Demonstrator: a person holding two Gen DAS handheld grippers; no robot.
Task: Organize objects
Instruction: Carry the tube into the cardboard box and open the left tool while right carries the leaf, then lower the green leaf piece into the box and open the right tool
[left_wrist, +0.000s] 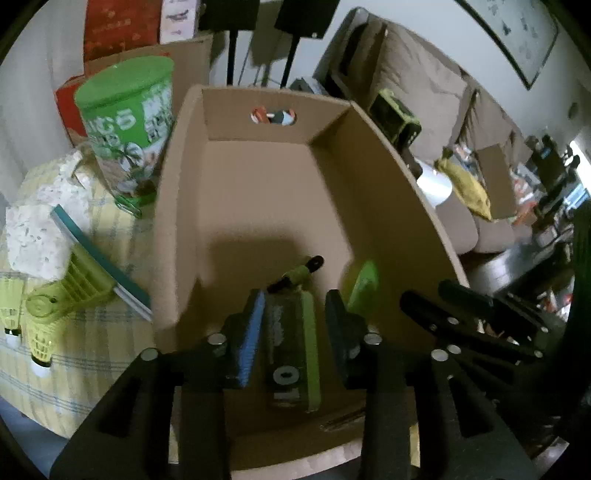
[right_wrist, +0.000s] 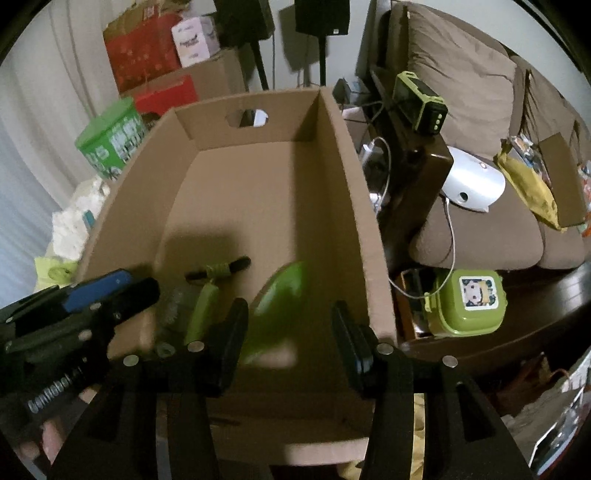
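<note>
**Both grippers over the box**

I see my left gripper (left_wrist: 295, 328) jaws parted around a dark-and-green tool (left_wrist: 293, 350), not pressing it. My right gripper (right_wrist: 290, 336) jaws stand apart beside a green disc (right_wrist: 277, 306) inside the cardboard box (right_wrist: 354, 206).

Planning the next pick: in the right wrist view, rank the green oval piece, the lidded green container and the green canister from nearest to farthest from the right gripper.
1. Green oval piece: inside the cardboard box, just ahead of the right gripper.
2. Lidded green container: outside the box, right side.
3. Green canister: far left, behind the box.
</note>
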